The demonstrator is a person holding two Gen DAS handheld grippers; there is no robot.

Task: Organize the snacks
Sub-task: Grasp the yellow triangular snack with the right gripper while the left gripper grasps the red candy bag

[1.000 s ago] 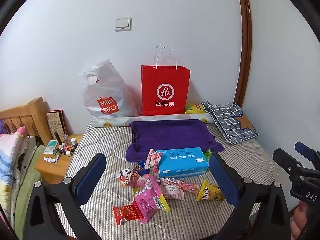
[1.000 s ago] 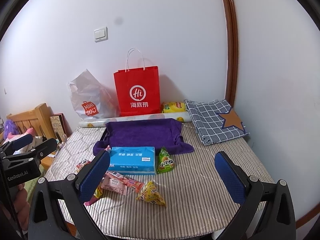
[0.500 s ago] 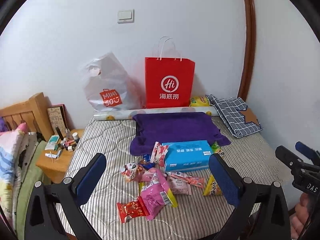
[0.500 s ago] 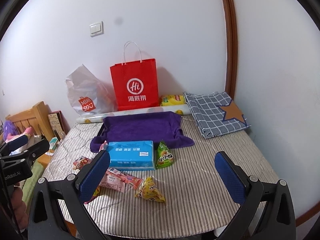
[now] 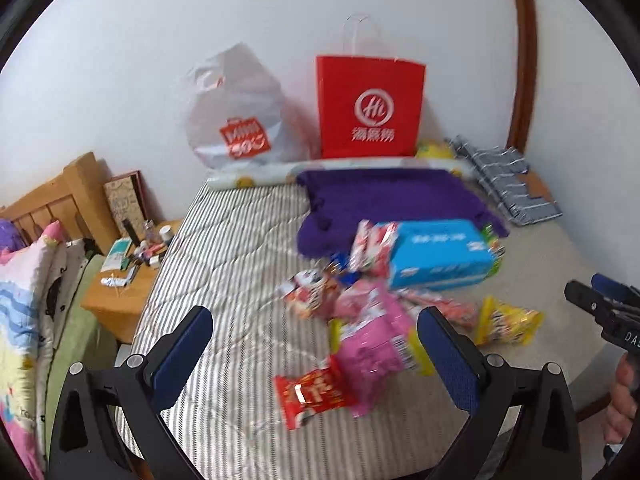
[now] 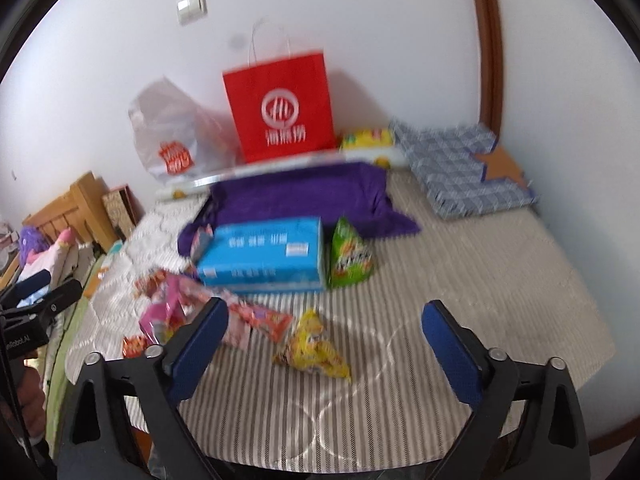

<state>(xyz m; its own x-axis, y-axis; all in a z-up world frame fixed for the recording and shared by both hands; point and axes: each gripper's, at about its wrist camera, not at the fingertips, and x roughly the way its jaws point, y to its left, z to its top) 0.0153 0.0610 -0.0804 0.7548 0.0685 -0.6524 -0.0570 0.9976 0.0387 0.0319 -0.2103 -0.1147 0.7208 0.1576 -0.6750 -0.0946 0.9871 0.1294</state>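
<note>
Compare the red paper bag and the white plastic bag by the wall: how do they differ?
The red paper bag stands upright and boxy with thin loop handles; the white plastic bag slumps, rounded and crinkled, with a cut-out handle. The red one bears a white round logo, the white one a red logo. Both sit against the wall.

This is a bedroom in a home. A striped mattress [image 5: 240, 248] fills the middle of the room, with a wooden headboard [image 5: 60, 200] and patterned bedding [image 5: 24, 304] at the left. A small bedside table [image 5: 120, 292] cluttered with toiletries stands beside it. Shopping bags, a red paper one [image 5: 370, 108] and a white plastic one [image 5: 236, 116], lean against the far white wall.
</note>
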